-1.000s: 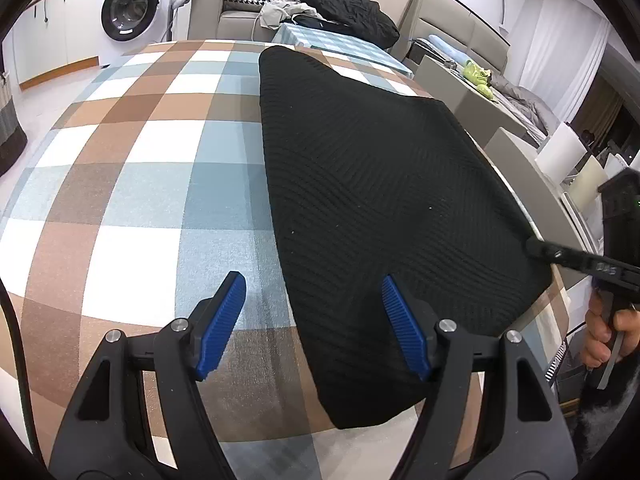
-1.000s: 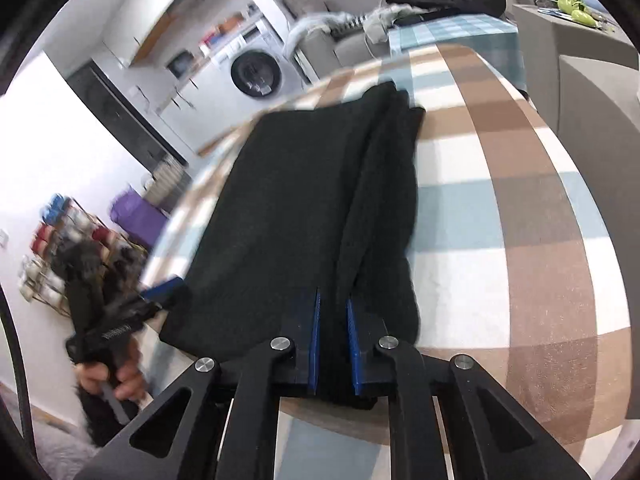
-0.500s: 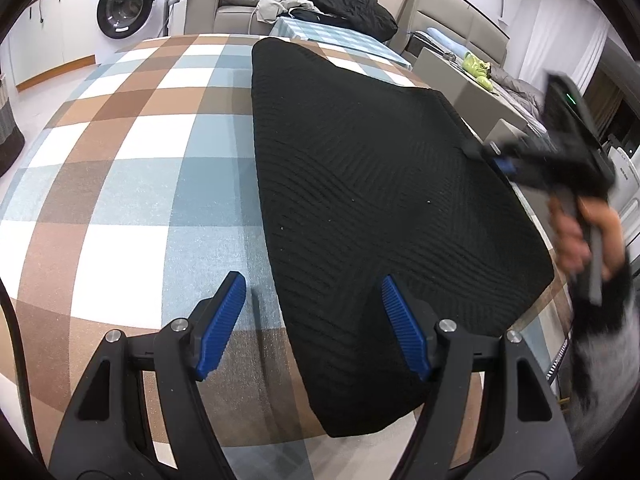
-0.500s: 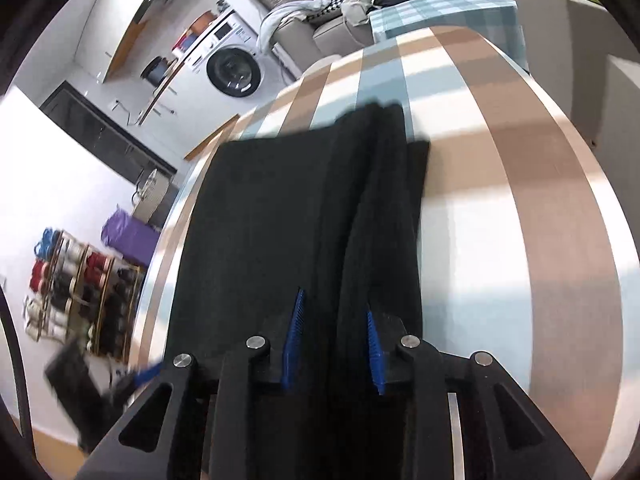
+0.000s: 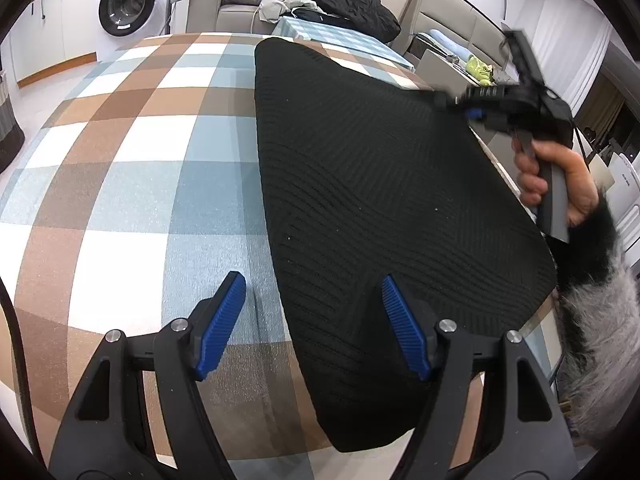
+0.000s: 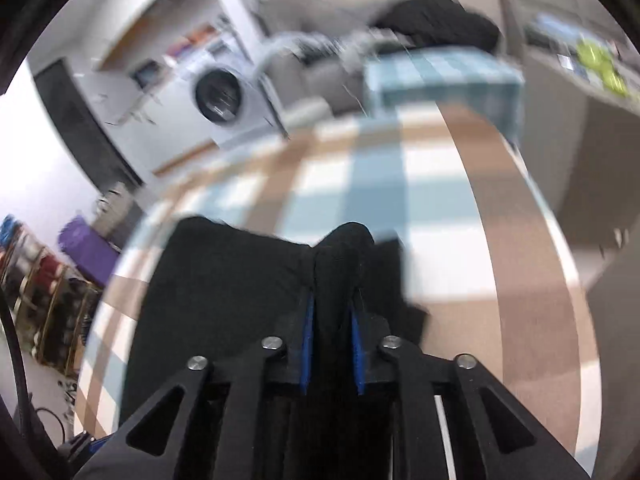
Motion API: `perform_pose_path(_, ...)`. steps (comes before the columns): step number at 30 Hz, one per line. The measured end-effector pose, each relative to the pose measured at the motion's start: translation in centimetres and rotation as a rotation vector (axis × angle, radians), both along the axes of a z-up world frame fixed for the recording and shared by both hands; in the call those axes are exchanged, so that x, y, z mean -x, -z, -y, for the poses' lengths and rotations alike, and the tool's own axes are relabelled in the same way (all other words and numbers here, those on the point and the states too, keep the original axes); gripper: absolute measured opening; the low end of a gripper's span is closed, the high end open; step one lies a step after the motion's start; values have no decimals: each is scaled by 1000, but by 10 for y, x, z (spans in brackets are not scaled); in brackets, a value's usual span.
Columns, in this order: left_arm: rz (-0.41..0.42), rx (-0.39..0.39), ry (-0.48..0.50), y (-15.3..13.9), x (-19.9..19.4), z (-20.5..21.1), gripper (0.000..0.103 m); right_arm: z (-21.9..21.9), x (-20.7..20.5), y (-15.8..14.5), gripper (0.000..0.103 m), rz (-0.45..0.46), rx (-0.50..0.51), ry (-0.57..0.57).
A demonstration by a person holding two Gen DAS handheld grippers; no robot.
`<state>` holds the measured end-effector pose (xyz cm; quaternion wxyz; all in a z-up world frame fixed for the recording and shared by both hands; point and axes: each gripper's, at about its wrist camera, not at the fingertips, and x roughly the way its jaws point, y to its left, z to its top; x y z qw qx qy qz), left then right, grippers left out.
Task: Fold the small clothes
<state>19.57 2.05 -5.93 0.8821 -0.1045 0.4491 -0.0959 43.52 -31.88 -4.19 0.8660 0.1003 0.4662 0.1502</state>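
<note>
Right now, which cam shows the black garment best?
Left wrist: the black garment lies spread, sharp, nearly whole on the checked cloth. Right wrist is blurred, showing only a bunched fold pinched in the right tongs.

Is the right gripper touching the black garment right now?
Touching. The right wrist view shows the right gripper with black garment fabric bunched between its blue pads.
</note>
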Motion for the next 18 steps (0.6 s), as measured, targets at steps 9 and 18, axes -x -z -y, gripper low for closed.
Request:
perform_pose_path(9, -2, 15, 11, 0, 5, 2, 68, 22, 111, 4, 39, -81, -112, -64)
perform_pose_path(18, 4, 4, 50, -1, 12, 14, 68, 13, 206, 6, 12, -36, -91, -121)
